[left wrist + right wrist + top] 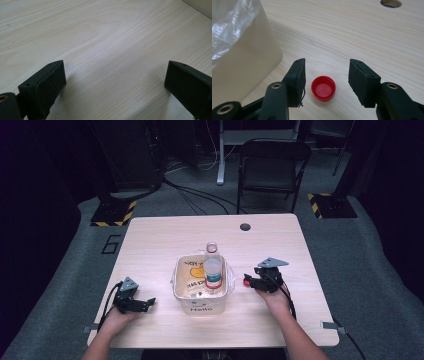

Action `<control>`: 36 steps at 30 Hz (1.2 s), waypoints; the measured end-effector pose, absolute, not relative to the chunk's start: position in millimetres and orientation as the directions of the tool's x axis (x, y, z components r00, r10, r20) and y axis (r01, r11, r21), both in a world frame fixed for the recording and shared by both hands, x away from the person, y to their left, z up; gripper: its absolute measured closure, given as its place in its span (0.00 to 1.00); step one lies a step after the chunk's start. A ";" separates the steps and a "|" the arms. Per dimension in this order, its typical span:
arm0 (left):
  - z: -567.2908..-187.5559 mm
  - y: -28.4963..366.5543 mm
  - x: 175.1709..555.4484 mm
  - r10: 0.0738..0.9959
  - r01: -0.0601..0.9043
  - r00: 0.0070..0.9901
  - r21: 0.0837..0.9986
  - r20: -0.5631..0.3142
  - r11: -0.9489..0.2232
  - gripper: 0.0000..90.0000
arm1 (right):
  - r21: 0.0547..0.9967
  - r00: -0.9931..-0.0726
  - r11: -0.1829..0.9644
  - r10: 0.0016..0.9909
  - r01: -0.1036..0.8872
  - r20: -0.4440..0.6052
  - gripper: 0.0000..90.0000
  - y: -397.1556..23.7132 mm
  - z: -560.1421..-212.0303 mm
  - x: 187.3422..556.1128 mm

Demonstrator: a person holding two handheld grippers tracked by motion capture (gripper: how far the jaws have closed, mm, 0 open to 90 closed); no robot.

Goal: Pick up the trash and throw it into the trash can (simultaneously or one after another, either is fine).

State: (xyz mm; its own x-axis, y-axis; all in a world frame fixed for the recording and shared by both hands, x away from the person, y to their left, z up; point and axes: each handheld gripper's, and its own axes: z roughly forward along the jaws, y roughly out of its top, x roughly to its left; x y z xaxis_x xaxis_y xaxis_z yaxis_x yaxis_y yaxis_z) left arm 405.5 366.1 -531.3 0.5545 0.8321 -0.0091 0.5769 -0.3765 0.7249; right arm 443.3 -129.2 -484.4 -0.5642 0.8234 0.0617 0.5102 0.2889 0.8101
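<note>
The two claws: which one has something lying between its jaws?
The right claw: a red bottle cap lies on the table between its open jaws. The left claw stands over bare wood.

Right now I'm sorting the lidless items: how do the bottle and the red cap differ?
The bottle stands upright inside the bin; the red cap lies on the table, between the right gripper's open pads. The bottle is clear and tall, the cap red and flat. Neither is gripped.

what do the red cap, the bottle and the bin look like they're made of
Red cap: likely plastic, glossy, with a moulded rim and a soft shine.
Bottle: clear plastic by the look, see-through, with a paper-like label band.
Bin: probably matte cream plastic, smooth with rounded corners, lined with a thin, crinkly, shiny clear bag.
</note>
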 end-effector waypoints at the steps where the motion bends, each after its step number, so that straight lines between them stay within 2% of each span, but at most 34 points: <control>1: -531.3 366.1 405.5 0.832 0.577 0.554 0.725 -0.010 -0.376 0.04 | 0.808 -0.567 0.295 0.822 0.510 0.058 0.52 -128.3 -486.8 444.8; 17: -531.2 366.0 405.5 0.833 0.578 0.553 0.726 -0.014 -0.372 0.04 | 0.780 -0.545 0.296 0.836 0.551 0.068 0.53 -120.8 -513.4 450.9; 27: -531.4 365.9 405.4 0.834 0.578 0.552 0.727 -0.013 -0.371 0.04 | 0.772 -0.546 0.306 0.835 0.558 0.064 0.53 -119.2 -517.9 452.3; 33: -531.2 366.0 405.5 0.833 0.578 0.553 0.726 -0.014 -0.372 0.04 | 0.763 -0.550 0.318 0.833 0.562 0.058 0.63 -117.4 -519.3 452.3; 36: -531.4 365.9 405.5 0.834 0.577 0.552 0.728 -0.013 -0.371 0.04 | 0.760 -0.553 0.323 0.831 0.564 0.057 0.64 -116.9 -519.5 452.3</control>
State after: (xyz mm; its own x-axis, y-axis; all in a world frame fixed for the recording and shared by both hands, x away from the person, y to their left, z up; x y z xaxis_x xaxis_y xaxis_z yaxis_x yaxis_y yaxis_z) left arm 405.5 365.9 -531.4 0.5522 0.8336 -0.0130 0.5771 -0.3709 0.7276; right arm 452.3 -116.9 -519.5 -0.5533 0.8310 0.0574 0.5640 0.3230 0.7600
